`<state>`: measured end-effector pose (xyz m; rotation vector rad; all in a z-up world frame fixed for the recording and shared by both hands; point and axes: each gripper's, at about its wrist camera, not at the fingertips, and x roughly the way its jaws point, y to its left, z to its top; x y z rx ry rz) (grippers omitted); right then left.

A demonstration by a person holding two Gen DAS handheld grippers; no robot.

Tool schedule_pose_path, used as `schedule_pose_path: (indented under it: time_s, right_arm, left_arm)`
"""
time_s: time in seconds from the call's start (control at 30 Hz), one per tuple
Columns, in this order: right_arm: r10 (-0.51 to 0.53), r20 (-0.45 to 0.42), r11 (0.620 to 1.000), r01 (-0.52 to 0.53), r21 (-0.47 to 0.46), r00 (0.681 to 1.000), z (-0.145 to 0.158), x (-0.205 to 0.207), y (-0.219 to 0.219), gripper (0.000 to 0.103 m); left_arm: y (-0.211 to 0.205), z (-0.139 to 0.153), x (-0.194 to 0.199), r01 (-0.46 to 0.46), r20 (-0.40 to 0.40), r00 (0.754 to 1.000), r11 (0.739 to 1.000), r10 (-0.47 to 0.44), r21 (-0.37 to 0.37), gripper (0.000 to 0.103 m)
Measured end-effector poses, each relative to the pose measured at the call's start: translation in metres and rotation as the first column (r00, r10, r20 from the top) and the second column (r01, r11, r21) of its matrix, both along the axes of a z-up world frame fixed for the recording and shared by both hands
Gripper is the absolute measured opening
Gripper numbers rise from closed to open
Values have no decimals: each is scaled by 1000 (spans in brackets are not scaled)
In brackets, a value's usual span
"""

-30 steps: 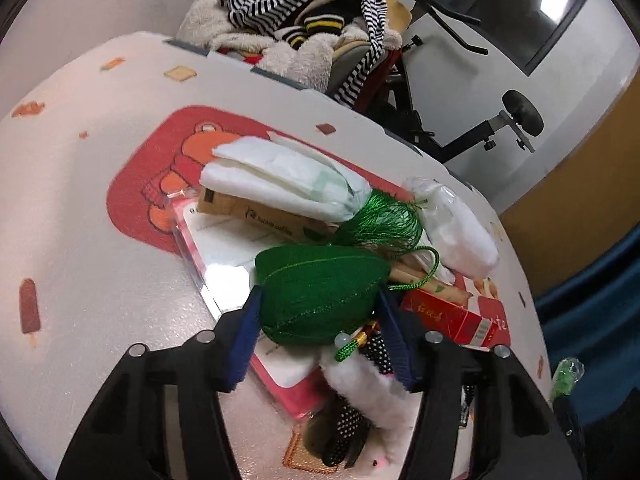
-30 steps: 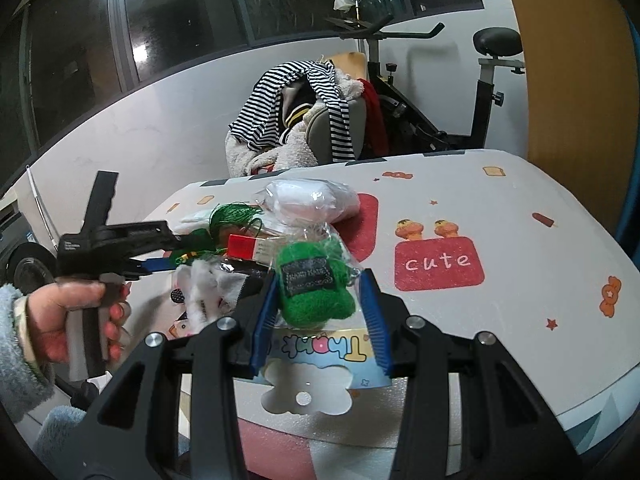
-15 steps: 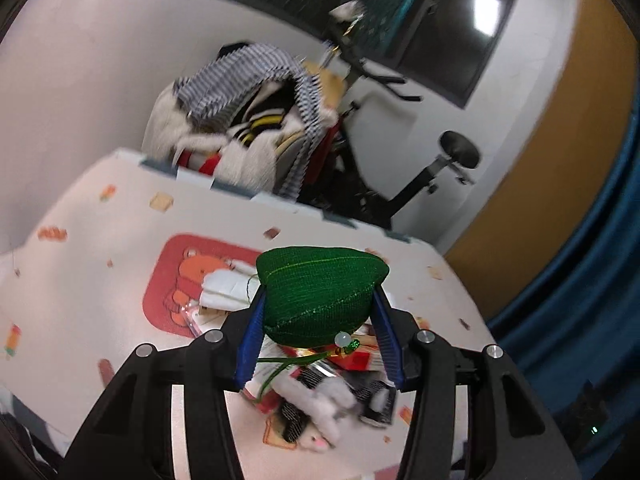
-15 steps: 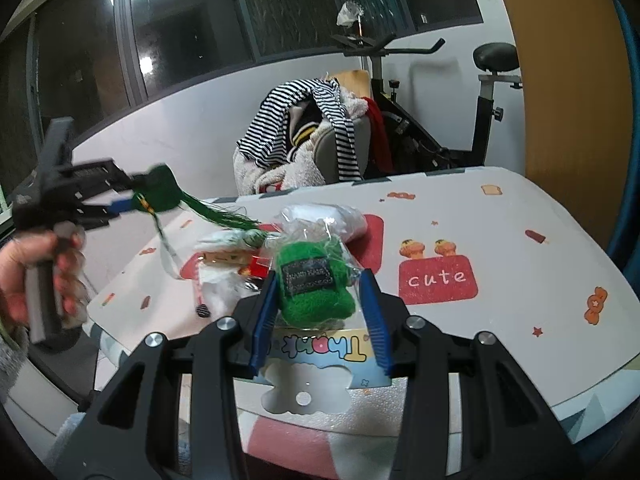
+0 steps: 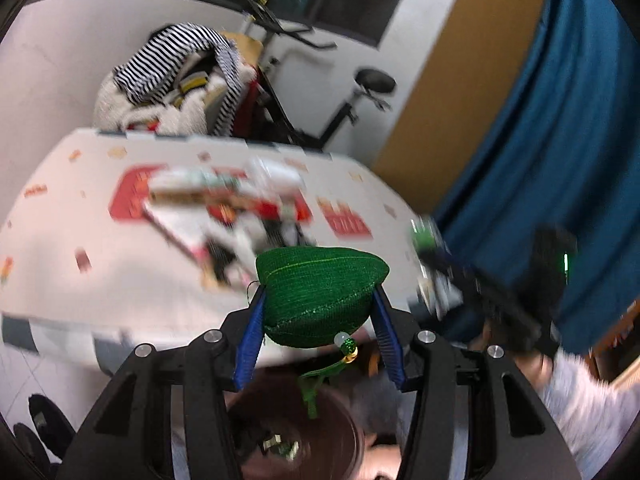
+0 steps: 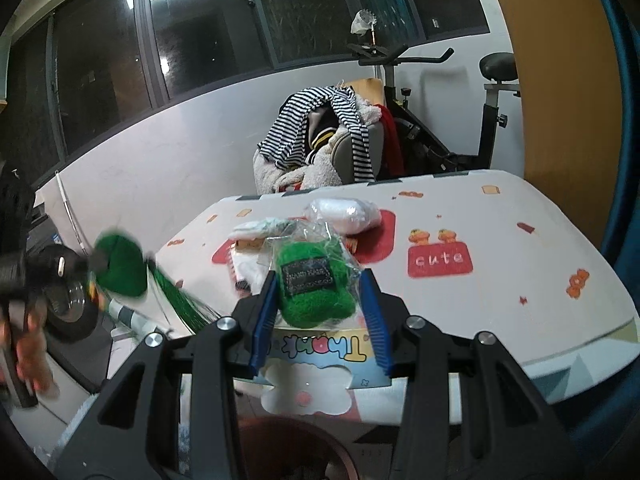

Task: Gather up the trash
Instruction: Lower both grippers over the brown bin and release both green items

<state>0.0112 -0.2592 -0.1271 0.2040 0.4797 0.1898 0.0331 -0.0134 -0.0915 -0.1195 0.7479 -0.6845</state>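
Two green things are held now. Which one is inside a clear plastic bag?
The fuzzy green item with a dark label, in the right gripper. The left gripper's green tasselled pouch is unwrapped.

Green woven pouch (image 5: 320,296) with thin yellow seam line, between blue ribbed pads (image 5: 248,344) of black left gripper (image 5: 318,340). Green tassel (image 5: 312,392), white and gold beads below it. Fuzzy green item (image 6: 316,284) with dark label, in clear wrap, between blue pads of right gripper (image 6: 320,312). Beyond: white table (image 6: 500,288), red patches, orange cartoon prints. Black-white striped garment (image 6: 320,120) behind.
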Motion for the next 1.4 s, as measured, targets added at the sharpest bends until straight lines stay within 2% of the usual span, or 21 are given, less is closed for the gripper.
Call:
schedule_pose_path:
  time_s: [0.1, 0.2, 0.33, 0.47, 0.53, 0.57, 0.77, 0.9, 1.07, 1.4]
  right_arm:
    - [6, -15, 1000, -6, 1, 1000, -9, -13, 2, 43]
    - [12, -38, 1000, -11, 26, 999, -21, -23, 3, 43]
    - [30, -91, 995, -22, 93, 995, -45, -33, 8, 43]
    - [53, -146, 995, -41, 88, 988, -70, -36, 18, 43]
    - [71, -177, 997, -62, 55, 982, -80, -37, 27, 43]
    - [89, -195, 996, -84, 34, 977, -85, -35, 35, 43]
    - [175, -244, 978, -197, -72, 954, -103, -33, 68, 44]
    - [208, -277, 962, -248, -116, 938, -113, -32, 84, 44]
    - [224, -319, 949, -281, -145, 921, -123, -29, 95, 45]
    - [226, -348, 936, -301, -180, 910, -131, -28, 102, 47]
  left_arm:
    - [-6, -28, -26, 66, -29, 997, 997, -65, 45, 50]
    - [-10, -56, -40, 94, -69, 994, 991, -88, 92, 50]
    - [-9, -89, -43, 89, -109, 991, 988, -75, 127, 51]
    - [-6, -108, -41, 58, -107, 993, 985, -41, 161, 58]
    - [-3, -111, -39, 35, -96, 995, 986, -20, 163, 64]
    - [-1, -112, -38, 21, -95, 995, 987, -6, 157, 72]
    - [16, -110, -39, -100, -47, 993, 982, 109, 158, 89]
    - [30, -111, -41, -195, -25, 979, 969, 201, 150, 92]
    - [47, -109, -45, -321, 4, 946, 937, 323, 139, 93]
    - [33, -115, -43, -314, 23, 948, 924, 316, 218, 97]
